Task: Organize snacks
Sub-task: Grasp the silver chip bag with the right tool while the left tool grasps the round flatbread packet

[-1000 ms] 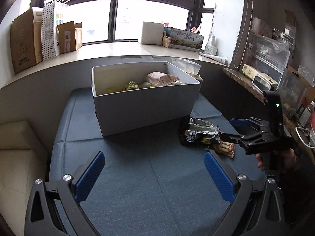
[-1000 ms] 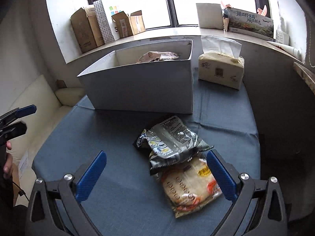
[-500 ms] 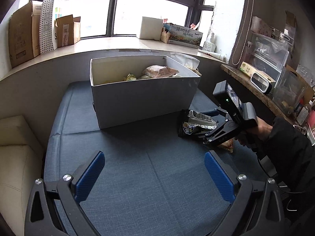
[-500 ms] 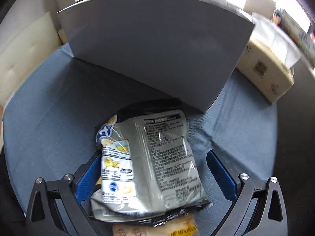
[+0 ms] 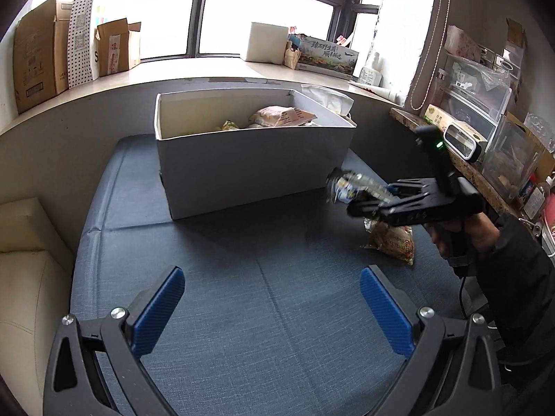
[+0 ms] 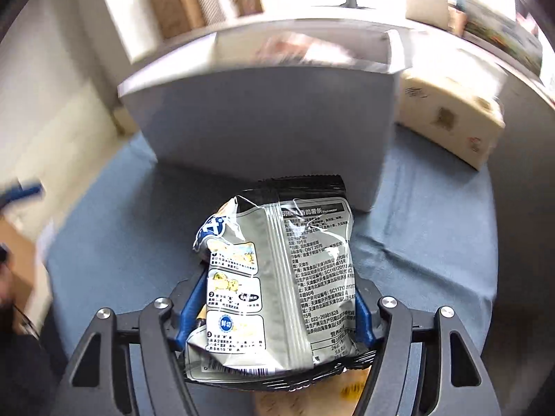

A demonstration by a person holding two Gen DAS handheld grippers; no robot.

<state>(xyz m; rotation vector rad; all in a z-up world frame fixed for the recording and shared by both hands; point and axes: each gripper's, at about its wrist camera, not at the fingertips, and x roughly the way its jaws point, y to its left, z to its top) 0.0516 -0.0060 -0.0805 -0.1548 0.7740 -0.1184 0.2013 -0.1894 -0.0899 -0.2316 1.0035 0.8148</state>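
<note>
A grey and black snack bag [image 6: 277,267] lies between the blue pads of my right gripper [image 6: 277,294], whose jaws are closing and pressing on its sides. In the left wrist view the right gripper [image 5: 367,197] carries that snack bag [image 5: 353,185] just above the blue surface, right of the grey box [image 5: 249,170]. An orange snack bag [image 5: 392,242] lies on the surface beneath it. The grey box [image 6: 263,121] stands right ahead and holds several snacks [image 5: 281,116]. My left gripper [image 5: 274,298] is open over bare blue fabric, with nothing between its fingers.
A tissue box [image 6: 447,118] sits right of the grey box. Cardboard boxes [image 5: 38,62] and a white box [image 5: 267,41] line the window ledge. A cluttered shelf [image 5: 485,131] runs along the right. A cream cushion [image 5: 24,277] borders the blue surface [image 5: 242,260] on the left.
My right gripper came down over the grey snack bag, drew its jaws in on it and lifted it off the orange bag. The left gripper stayed put, open.
</note>
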